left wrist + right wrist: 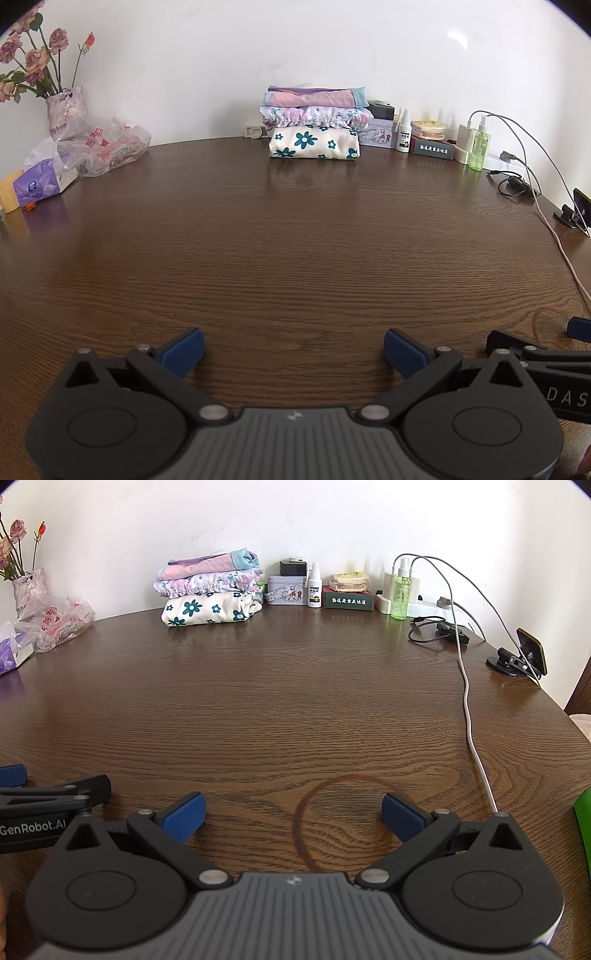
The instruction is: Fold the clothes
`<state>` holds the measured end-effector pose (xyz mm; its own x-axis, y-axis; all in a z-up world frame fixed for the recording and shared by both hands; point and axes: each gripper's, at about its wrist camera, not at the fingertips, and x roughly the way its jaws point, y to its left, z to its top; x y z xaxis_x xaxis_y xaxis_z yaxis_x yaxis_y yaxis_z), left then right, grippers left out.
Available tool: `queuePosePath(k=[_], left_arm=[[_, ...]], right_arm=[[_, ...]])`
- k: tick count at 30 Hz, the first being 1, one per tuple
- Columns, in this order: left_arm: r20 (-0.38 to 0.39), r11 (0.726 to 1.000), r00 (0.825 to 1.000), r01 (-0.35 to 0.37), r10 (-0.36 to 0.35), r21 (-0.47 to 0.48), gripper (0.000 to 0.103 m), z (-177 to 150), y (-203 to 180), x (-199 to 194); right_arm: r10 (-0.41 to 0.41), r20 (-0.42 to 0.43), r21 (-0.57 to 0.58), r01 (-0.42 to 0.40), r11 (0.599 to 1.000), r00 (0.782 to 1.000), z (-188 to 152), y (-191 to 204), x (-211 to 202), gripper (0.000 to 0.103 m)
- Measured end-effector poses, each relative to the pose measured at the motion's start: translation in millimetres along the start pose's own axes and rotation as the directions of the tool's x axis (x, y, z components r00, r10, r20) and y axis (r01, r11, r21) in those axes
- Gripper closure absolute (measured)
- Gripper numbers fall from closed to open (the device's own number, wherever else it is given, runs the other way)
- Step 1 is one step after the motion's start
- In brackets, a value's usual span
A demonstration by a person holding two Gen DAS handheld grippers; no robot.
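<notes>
Left tool [293, 349] low over near edge of brown table [295, 240], blue pads spread wide, nothing between them. Right tool [293, 818] just beside it, likewise wide open and empty, above dark ring stain [332, 819]. Stack of three folded clothes [314, 123] at far edge against wall, floral piece at bottom, well apart from both tools. White cable [469, 720] trails along right side.

I see bare table [295, 240] ahead; folded clothes stack [314, 125], bottles [400, 590], white cable [469, 709] and plastic bag [107, 147] crowd its far edges.
</notes>
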<state>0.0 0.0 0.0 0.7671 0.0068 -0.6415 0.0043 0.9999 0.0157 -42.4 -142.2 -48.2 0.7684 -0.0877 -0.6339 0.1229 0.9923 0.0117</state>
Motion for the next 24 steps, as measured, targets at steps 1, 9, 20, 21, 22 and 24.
queuePosePath(k=[1, 9, 20, 21, 22, 24], left_arm=[[0.001, 1.0, 1.0, 0.001, -0.001, -0.002, 0.0, -0.1, 0.1, 0.0], [0.001, 1.0, 1.0, 0.005, -0.005, -0.004, 0.0, 1.2, 1.0, 2.3], [0.0, 1.0, 1.0, 0.002, -0.002, -0.001, 0.0, 1.7, 0.1, 2.6], [0.0, 1.0, 1.0, 0.002, -0.002, -0.001, 0.0, 1.0, -0.1, 2.2], [0.0, 1.0, 1.0, 0.002, -0.002, -0.001, 0.0, 0.5, -0.3, 1.8], [0.0, 1.0, 1.0, 0.002, -0.002, -0.001, 0.0, 0.7, 0.1, 2.1]], right_arm=[[-0.001, 0.0, -0.001, 0.001, 1.0, 1.0, 0.1, 0.1, 0.0, 0.0], [-0.003, -0.002, -0.004, 0.003, 1.0, 1.0, 0.4, 0.6, -0.6, 0.0], [-0.003, -0.001, -0.003, 0.003, 1.0, 1.0, -0.3, 1.5, -0.1, 0.0], [-0.003, -0.001, -0.003, 0.003, 1.0, 1.0, -0.1, 2.5, -0.2, 0.0], [-0.003, -0.001, -0.002, 0.003, 1.0, 1.0, 0.2, 3.1, -0.2, 0.0], [-0.002, -0.001, -0.002, 0.002, 1.0, 1.0, 0.0, -0.5, 0.0, 0.0]])
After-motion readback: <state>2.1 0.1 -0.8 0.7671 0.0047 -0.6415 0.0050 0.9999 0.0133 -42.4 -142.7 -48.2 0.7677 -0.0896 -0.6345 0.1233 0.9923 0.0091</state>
